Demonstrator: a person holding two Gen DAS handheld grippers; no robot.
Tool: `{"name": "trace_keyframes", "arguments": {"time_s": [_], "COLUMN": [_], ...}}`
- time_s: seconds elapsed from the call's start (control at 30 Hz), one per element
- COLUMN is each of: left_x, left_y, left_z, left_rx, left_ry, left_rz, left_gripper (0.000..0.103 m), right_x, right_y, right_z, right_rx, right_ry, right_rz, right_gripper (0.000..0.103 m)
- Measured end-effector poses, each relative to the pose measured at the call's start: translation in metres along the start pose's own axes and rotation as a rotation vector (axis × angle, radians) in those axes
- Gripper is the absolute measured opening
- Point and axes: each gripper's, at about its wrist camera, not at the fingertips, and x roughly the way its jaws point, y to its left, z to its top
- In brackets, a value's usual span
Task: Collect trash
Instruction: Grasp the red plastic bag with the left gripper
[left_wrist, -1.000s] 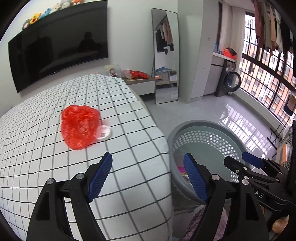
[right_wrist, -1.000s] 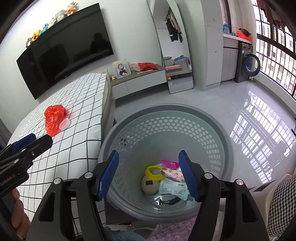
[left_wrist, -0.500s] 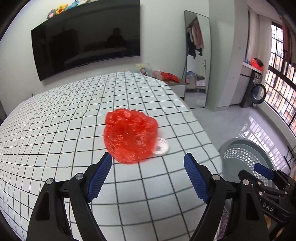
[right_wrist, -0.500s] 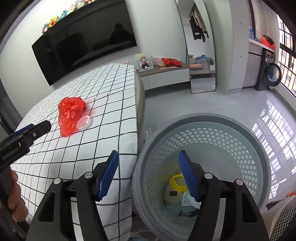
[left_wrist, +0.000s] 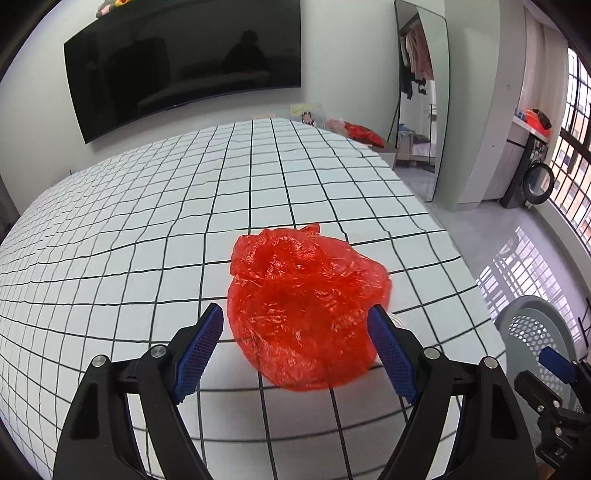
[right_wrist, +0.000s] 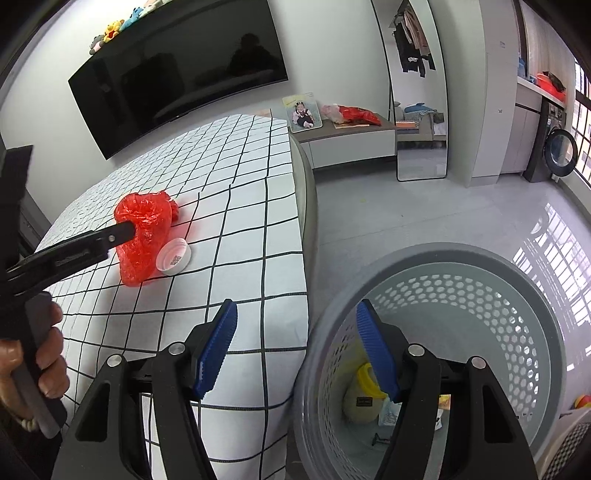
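A crumpled red plastic bag (left_wrist: 306, 314) lies on the white grid-patterned bed (left_wrist: 147, 221). My left gripper (left_wrist: 295, 317) is open around it: the bag sits between the blue pads, brushing the right fingertip (left_wrist: 375, 314) and apart from the left pad. In the right wrist view the bag (right_wrist: 146, 229) has a white cap (right_wrist: 173, 256) touching its right side, and one left finger (right_wrist: 122, 230) reaches over it. My right gripper (right_wrist: 297, 310) is open and holds nothing, hovering over the bed edge and the rim of the grey basket (right_wrist: 436, 254).
The basket (left_wrist: 532, 314) stands on the floor beside the bed, holding a yellow-lidded jar (right_wrist: 360, 398) and some packets. A hand (right_wrist: 37, 350) holds the left gripper. A TV (right_wrist: 177, 74), a mirror (right_wrist: 417, 92) and a low cabinet (right_wrist: 351, 140) line the far wall.
The left gripper swung left from the basket side across the bed until the red bag came between its jaws. The right gripper drifted left from above the basket to the bed edge.
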Motion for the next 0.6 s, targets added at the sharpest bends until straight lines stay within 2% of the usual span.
{"name": "trace_keyframes", "arguments": {"time_s": [0.07, 0.13, 0.23, 0.3, 0.4, 0.5, 0.6], "left_x": [0.008, 0.015, 0.019, 0.019, 0.014, 0.001, -0.015], "left_y": [-0.001, 0.0, 0.001, 0.002, 0.006, 0.01, 0.02], "left_z": [0.0, -0.001, -0.002, -0.004, -0.004, -0.005, -0.003], "left_rx": [0.002, -0.004, -0.02, -0.022, -0.03, -0.039, -0.056], "left_ry": [0.01, 0.028, 0.049, 0.055, 0.042, 0.014, -0.022], "left_rz": [0.004, -0.012, -0.055, -0.075, -0.092, -0.094, -0.087], "left_gripper": [0.077, 0.069, 0.05, 0.029, 0.015, 0.01, 0.01], "right_x": [0.002, 0.003, 0.005, 0.004, 0.006, 0.008, 0.01], "right_y": [0.0, -0.001, -0.001, -0.001, 0.004, 0.011, 0.024], "right_z": [0.002, 0.004, 0.005, 0.006, 0.006, 0.008, 0.011], "right_rx": [0.002, 0.004, 0.006, 0.006, -0.001, -0.017, -0.051], "right_ry": [0.004, 0.006, 0.008, 0.007, 0.01, 0.015, 0.016], "right_rz": [-0.004, -0.008, -0.014, -0.016, -0.016, -0.008, 0.011], "right_gripper": [0.064, 0.064, 0.064, 0.064, 0.064, 0.064, 0.064]}}
